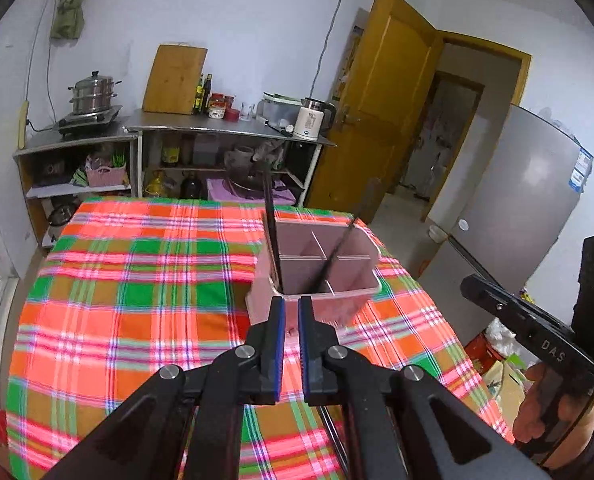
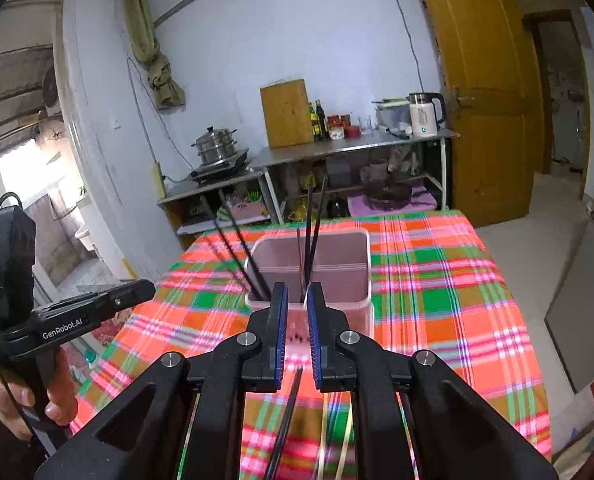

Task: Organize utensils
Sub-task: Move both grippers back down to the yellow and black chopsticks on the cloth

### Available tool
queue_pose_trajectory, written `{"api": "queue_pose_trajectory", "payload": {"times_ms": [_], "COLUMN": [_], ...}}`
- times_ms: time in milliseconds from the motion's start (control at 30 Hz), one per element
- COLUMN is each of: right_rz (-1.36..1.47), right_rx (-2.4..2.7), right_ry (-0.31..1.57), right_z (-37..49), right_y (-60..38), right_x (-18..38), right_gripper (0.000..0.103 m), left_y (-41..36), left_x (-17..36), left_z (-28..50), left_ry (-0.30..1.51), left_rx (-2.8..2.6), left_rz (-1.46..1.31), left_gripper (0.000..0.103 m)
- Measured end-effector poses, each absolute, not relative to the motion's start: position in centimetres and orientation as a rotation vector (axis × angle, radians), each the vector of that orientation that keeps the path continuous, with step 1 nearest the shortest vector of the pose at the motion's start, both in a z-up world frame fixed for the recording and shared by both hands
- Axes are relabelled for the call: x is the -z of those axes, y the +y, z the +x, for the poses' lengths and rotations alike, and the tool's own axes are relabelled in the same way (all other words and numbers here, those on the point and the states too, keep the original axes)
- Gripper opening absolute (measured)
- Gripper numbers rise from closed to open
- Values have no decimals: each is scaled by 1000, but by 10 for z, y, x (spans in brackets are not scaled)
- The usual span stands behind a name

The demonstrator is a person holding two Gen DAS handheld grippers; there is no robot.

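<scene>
Left tool point(image 1: 291, 300): you had it clenched, empty.
Right tool point(image 2: 297, 286): clenched too, gripping nothing.
Pink utensil holder point(image 2: 337, 256): black chopsticks point(image 2: 311, 232) stood inside, on the plaid surface point(image 1: 137, 280).

My right hand-held gripper point(image 2: 297, 320) sits low over the plaid-clothed desk point(image 2: 437, 300), jaws nearly together, nothing pinched. Just past its tips: pink utensil holder point(image 2: 337, 264), black chopsticks point(image 2: 241, 252) leaning out leftward, another pair point(image 2: 313, 224) near upright. More chopsticks point(image 2: 285, 420) lie beneath me. Left hand-held gripper point(image 2: 145, 288) at left edge.
</scene>
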State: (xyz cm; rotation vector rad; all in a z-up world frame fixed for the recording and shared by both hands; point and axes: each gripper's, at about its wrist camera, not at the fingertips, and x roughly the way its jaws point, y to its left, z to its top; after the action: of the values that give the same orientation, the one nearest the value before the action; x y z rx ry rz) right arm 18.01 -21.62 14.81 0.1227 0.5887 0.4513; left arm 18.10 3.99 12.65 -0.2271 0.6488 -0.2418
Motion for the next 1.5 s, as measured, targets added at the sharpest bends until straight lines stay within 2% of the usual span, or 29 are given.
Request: {"api": "queue_pose_trajectory", "payload": {"times_ms": [267, 667, 1167, 1300, 1500], "right_rz": [135, 130, 112, 104, 90], "right_rx": [-425, -407, -409, -403, -396], "right_ry": [622, 688, 798, 843, 917], "right_z": [142, 118, 136, 147, 165], "right_y": [-233, -242, -234, -233, -231], "right_x": [-125, -95, -53, -35, -8], "right_gripper": [10, 10, 10, 15, 15], "left_y": [31, 29, 17, 10, 3], "left_x": [-101, -69, -37, -24, -10], "left_z": [132, 107, 128, 137, 150], "left_ry": [654, 710, 805, 836, 882], "left_rx": [240, 252, 258, 268, 275], "left_rz": [-231, -233, -243, -244, -255], "left_gripper": [5, 5, 6, 6, 6]}}
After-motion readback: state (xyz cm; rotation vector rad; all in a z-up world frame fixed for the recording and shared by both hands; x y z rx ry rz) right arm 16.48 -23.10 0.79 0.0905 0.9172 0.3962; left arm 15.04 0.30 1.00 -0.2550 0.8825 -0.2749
